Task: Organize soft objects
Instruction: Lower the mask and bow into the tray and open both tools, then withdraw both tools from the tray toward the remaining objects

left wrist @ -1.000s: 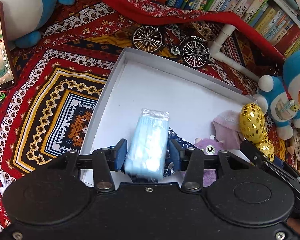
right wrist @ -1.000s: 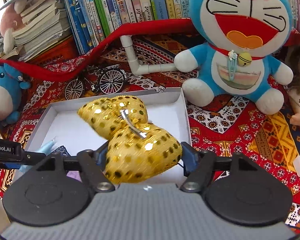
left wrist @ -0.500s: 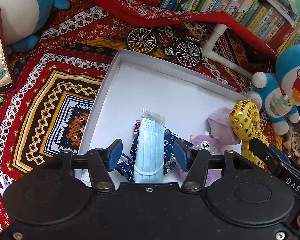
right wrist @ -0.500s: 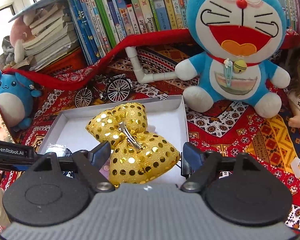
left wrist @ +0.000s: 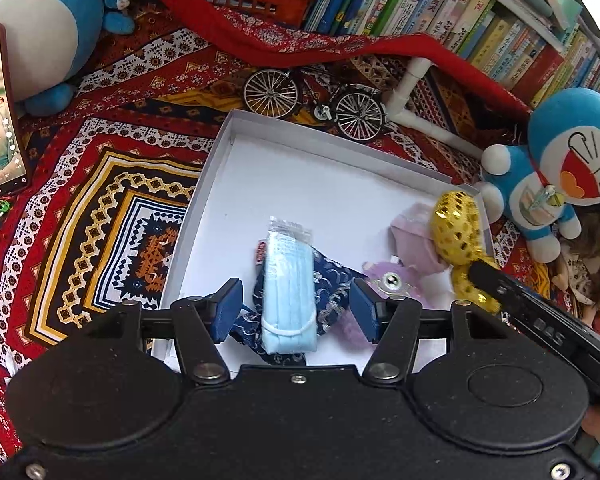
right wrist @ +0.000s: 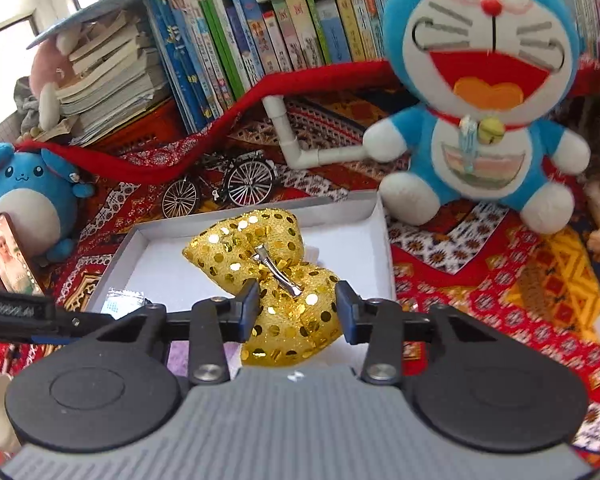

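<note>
Our left gripper (left wrist: pixel 296 306) hangs apart over the face mask (left wrist: pixel 287 292) in the white box (left wrist: pixel 220 148). Our right gripper (right wrist: pixel 297 308) is closing, its fingers touching the gold bow (right wrist: pixel 276 276).

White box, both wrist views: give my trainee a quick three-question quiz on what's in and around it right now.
1. True or false: the blue mask pack lies on the navy cloth.
2. What stands just beyond the far wall of the white box? A) toy bicycle B) phone C) doll
3. What metal part shows on the gold sequin bow?
Key: 1 true; 2 A; 3 a hair clip.
</note>
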`<state>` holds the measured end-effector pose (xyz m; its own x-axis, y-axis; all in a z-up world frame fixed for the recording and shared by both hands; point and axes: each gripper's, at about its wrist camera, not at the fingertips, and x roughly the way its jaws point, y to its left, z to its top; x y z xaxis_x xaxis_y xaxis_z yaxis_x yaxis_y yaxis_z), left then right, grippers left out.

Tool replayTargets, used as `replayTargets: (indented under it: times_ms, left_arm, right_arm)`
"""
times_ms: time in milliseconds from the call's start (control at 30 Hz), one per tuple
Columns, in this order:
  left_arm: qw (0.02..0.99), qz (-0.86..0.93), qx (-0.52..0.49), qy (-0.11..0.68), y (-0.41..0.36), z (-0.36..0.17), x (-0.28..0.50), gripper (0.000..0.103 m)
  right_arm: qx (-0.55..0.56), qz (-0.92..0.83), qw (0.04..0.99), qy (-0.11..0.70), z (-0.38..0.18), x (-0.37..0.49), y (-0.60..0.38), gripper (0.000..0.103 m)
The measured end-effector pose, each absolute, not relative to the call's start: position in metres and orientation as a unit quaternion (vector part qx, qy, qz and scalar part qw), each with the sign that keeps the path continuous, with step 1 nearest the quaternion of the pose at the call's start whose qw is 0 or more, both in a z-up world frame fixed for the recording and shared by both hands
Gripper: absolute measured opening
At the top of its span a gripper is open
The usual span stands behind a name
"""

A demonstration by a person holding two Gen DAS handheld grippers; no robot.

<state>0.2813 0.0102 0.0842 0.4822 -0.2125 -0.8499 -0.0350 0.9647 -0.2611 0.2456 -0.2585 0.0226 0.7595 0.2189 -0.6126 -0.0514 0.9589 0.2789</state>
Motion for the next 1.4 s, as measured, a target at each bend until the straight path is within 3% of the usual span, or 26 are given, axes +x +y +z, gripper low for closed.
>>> replayTargets:
  times_ms: [500,700,867,1400]
  left_arm:
    - [0.862,-0.074,-0.105,0.49,0.005,0.094,0.267,0.061]
    - [0.873,-0.091,-0.091,0.47,-0.003,0.104,0.252,0.062]
    - [0.881,-0.111,-0.077,0.454,-0.01,0.112,0.234,0.065]
    - [0.91,-0.154,-0.04,0.383,-0.015,0.124,0.165,0.071]
  right_arm:
    - [0.202,0.091,0.907,0.359,0.015,0.257,-0.272,0.051]
    - [0.164,0.085,0.922,0.339,0.032,0.241,-0.271,0.059]
    - [0.151,0.101,0.929,0.323,0.04,0.227,-0.272,0.072]
    - [0.131,0.145,0.945,0.263,0.055,0.154,-0.272,0.086]
